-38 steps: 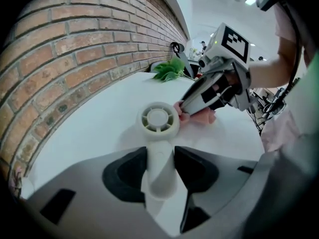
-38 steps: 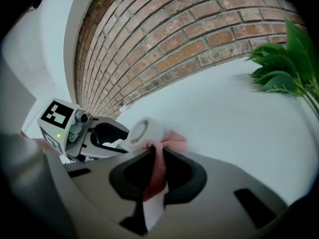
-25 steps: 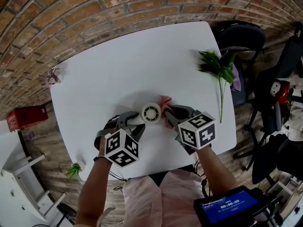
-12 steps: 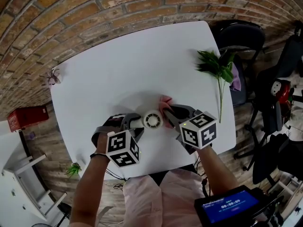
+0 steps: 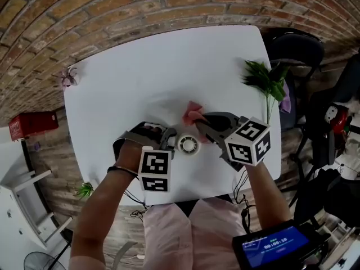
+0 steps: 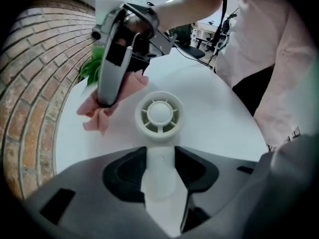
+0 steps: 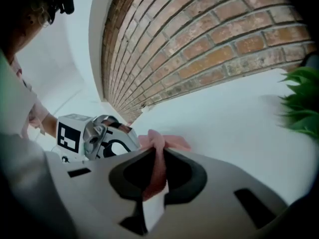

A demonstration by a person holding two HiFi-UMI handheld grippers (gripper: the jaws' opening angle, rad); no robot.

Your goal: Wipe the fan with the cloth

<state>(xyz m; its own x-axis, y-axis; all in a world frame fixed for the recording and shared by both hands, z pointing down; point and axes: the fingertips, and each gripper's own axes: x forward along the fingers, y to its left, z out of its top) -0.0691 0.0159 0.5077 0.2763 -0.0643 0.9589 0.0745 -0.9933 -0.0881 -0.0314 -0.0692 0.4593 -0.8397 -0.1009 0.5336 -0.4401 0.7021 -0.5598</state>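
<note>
Two items held: your left gripper (image 6: 159, 169) clamps the white fan (image 6: 159, 114) by its handle, your right gripper (image 7: 155, 177) pinches the pink cloth (image 5: 191, 115) close beside it.

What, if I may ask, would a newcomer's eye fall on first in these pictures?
The small white fan, near the front edge of the white table, gripped by its handle in the left claw. Beside it, the right claw pinches a pink cloth. A green sprig lies at the right edge.
</note>
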